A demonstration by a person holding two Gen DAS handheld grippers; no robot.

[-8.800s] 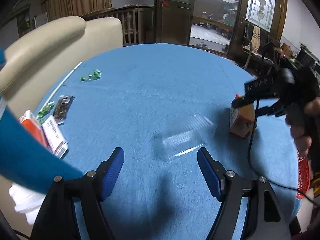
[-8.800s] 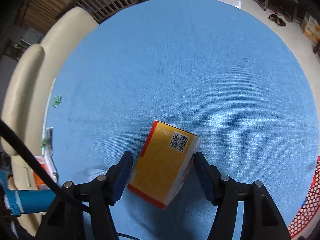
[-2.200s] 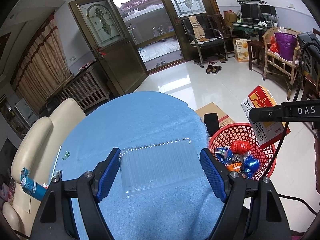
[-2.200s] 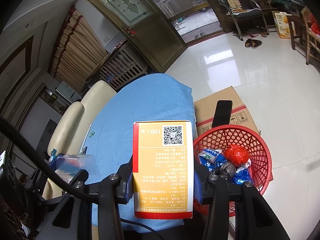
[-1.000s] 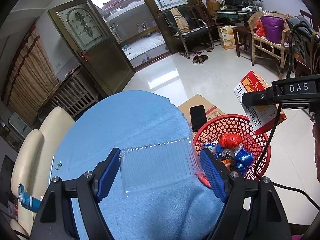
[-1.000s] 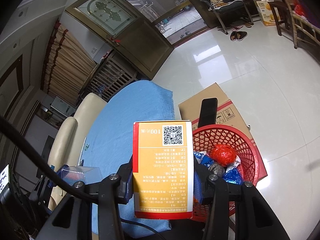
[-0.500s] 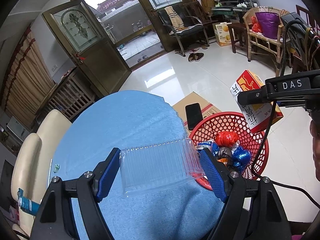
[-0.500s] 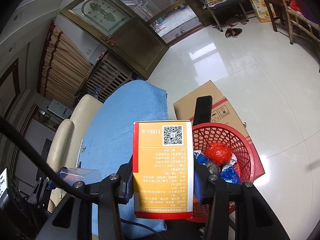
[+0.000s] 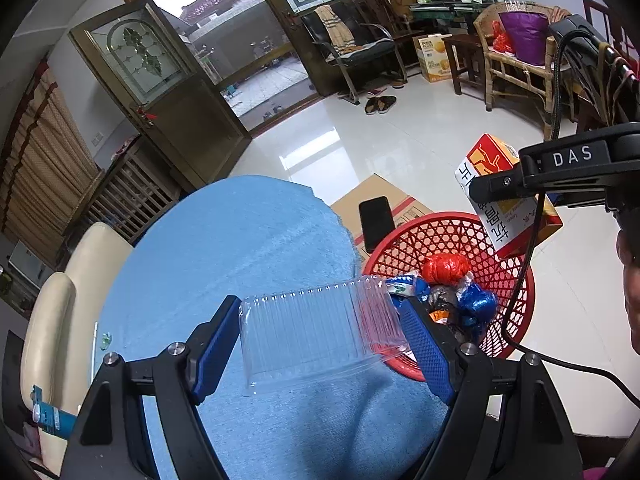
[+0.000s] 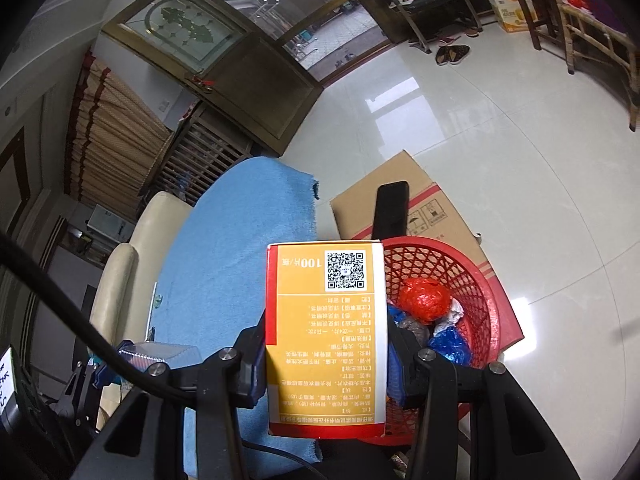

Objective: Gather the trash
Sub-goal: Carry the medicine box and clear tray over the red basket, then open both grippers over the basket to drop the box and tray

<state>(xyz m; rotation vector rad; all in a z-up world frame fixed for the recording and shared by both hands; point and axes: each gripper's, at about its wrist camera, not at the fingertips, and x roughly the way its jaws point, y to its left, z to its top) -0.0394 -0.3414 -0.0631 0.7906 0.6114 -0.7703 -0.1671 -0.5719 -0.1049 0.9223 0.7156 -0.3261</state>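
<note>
My left gripper (image 9: 320,340) is shut on a clear plastic clamshell box (image 9: 316,336), held over the blue table's edge (image 9: 240,240) next to the red mesh basket (image 9: 516,280). The right gripper (image 10: 326,354) is shut on an orange and red carton (image 10: 326,340) with a QR code; in the left wrist view the carton (image 9: 504,200) hangs above the basket's far rim. The basket (image 10: 476,276) holds a red foil ball (image 10: 424,294), blue wrappers (image 10: 446,344) and other scraps. The clamshell box (image 10: 160,350) shows at lower left in the right wrist view.
A cardboard box (image 9: 384,196) with a black phone (image 9: 376,222) on it lies on the floor behind the basket. A cream sofa (image 9: 48,312) borders the table on the left. Small green scraps (image 9: 105,342) lie on the cloth. A person's hand (image 9: 630,292) is at the right edge.
Both grippers have crept toward the basket with their loads. The clamshell box now overlaps the basket's near rim, and the carton hangs slightly lower over it.
</note>
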